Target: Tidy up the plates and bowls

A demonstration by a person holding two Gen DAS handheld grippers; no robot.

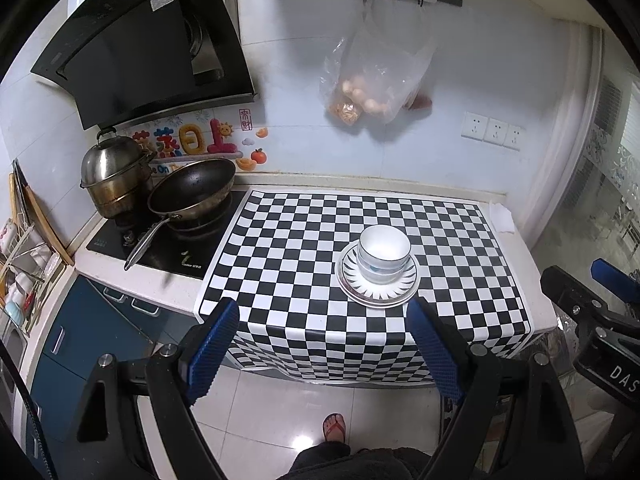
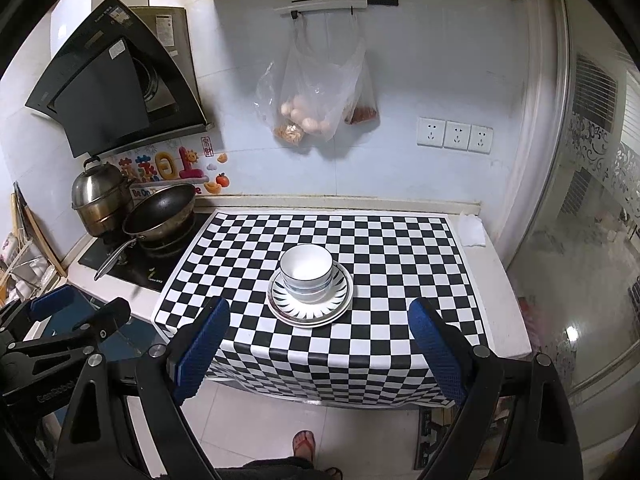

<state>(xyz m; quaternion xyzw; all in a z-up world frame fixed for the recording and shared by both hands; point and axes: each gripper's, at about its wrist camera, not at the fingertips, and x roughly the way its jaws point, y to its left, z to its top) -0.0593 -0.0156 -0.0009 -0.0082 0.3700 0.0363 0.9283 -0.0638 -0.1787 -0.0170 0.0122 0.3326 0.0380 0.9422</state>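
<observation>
Stacked white bowls (image 1: pixel 384 254) (image 2: pixel 306 273) sit on stacked white plates with a black ray pattern (image 1: pixel 356 280) (image 2: pixel 344 294), on the checkered cloth (image 1: pixel 280 248) (image 2: pixel 392 264). My left gripper (image 1: pixel 324 312) is open and empty, held back over the counter's front edge, short of the stack. My right gripper (image 2: pixel 319 312) is open and empty, also in front of the stack. The right gripper shows at the right edge of the left wrist view (image 1: pixel 592 292); the left gripper shows at the left edge of the right wrist view (image 2: pixel 76 308).
A black wok (image 1: pixel 192 192) (image 2: pixel 160 212) and a steel steamer pot (image 1: pixel 114 176) (image 2: pixel 100 200) stand on the hob at left. Plastic bags (image 1: pixel 376 80) (image 2: pixel 316 96) hang on the wall. A dish rack (image 1: pixel 20 264) is at far left. A white cloth (image 2: pixel 472 230) lies at the counter's right.
</observation>
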